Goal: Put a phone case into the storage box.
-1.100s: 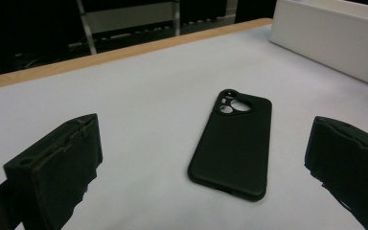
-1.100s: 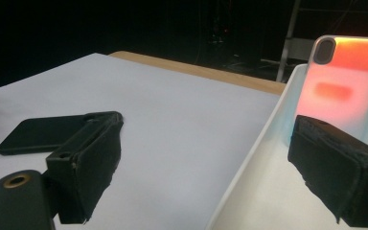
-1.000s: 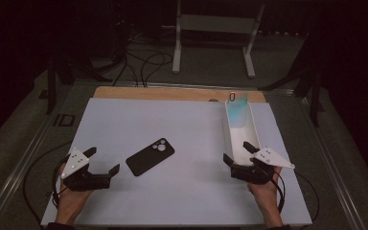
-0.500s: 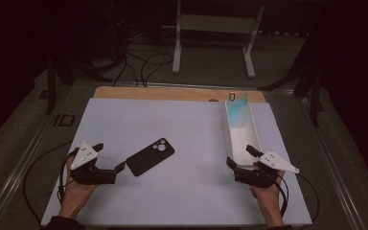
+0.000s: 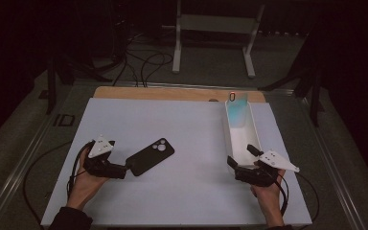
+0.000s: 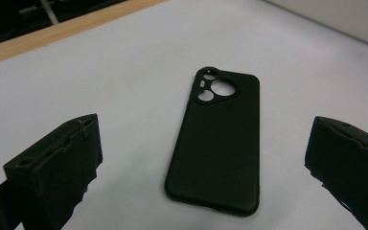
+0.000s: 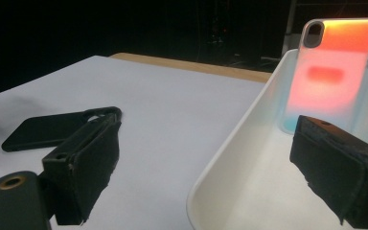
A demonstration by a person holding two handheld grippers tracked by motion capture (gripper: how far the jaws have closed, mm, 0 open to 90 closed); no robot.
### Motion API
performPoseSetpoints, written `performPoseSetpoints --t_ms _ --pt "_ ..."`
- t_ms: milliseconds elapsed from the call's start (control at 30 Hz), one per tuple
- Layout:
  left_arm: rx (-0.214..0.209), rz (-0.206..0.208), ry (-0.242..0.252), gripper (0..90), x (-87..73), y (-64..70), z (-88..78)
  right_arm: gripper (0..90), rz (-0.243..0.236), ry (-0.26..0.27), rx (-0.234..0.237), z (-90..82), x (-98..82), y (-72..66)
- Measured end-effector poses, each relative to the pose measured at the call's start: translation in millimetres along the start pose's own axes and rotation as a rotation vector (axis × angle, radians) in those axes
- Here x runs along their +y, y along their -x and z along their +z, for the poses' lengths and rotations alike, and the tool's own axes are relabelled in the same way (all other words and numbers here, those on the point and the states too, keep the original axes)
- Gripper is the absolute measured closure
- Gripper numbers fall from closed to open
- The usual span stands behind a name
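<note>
A black phone case (image 5: 150, 155) lies flat on the white table top, camera cut-out at its far end. My left gripper (image 5: 123, 166) is open right at the case's near end, and in the left gripper view the case (image 6: 218, 143) lies between the spread jaws of the gripper (image 6: 206, 148), untouched. My right gripper (image 5: 242, 156) is open at the near end of a long white tray (image 5: 228, 139). One of its jaws is outside the tray wall and the other over the inside. A translucent orange-to-blue phone case (image 7: 333, 72) leans upright at the tray's far end.
A wooden strip (image 5: 172, 93) runs along the table's far edge. Cables trail from both grippers off the near side. Beyond the table are a metal stand (image 5: 215, 28) and floor cables. White surface lies open between the black case and the tray.
My left gripper has moved right and forward up to the near end of the black case. The right gripper has drifted slightly back; both stay open.
</note>
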State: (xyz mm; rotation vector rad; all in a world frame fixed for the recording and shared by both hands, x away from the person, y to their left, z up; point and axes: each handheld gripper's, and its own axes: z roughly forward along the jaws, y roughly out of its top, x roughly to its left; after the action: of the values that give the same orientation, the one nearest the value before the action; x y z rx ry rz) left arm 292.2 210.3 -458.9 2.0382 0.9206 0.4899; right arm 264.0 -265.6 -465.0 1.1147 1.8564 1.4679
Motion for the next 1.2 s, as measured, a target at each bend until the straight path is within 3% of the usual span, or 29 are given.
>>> performPoseSetpoints --t_ms 533,1200 --pt "-0.049 0.065 -0.140 0.1 6.1 3.3 30.5 9.8 0.005 -0.007 -0.005 0.0 0.5 2.0" --pt "-0.079 0.083 -0.240 0.1 9.6 6.9 54.0 9.8 0.003 -0.017 -0.003 0.6 -0.1 2.4"
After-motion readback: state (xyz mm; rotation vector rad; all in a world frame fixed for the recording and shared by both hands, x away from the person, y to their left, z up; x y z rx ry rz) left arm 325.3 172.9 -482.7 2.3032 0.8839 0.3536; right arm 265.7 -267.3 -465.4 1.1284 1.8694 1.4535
